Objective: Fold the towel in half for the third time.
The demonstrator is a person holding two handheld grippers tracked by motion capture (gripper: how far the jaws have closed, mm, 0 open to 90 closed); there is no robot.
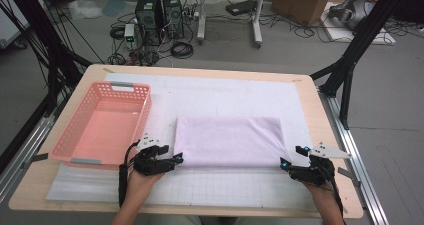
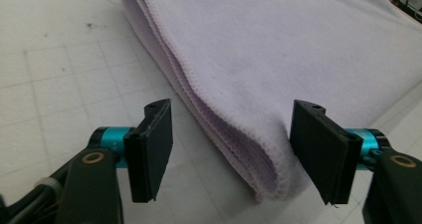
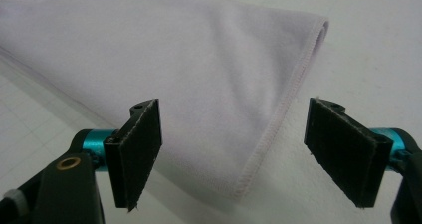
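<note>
Folded lilac towel [image 1: 230,140] lying flat on desk [image 1: 310,105] beside pink basket [image 1: 102,122]. Left gripper [image 2: 231,149] gaping around near-left corner, not pinching. Right gripper [image 3: 234,154] gaping around near-right corner, gripping nothing.

No legible text, labels, brands, numbers or signs on anything

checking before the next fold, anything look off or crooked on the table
Nothing stands out. The towel lies folded and flat on the mat, edges roughly square to it. The basket sits upright at the left, apart from the towel. Both grippers are open at the towel's near corners.
</note>
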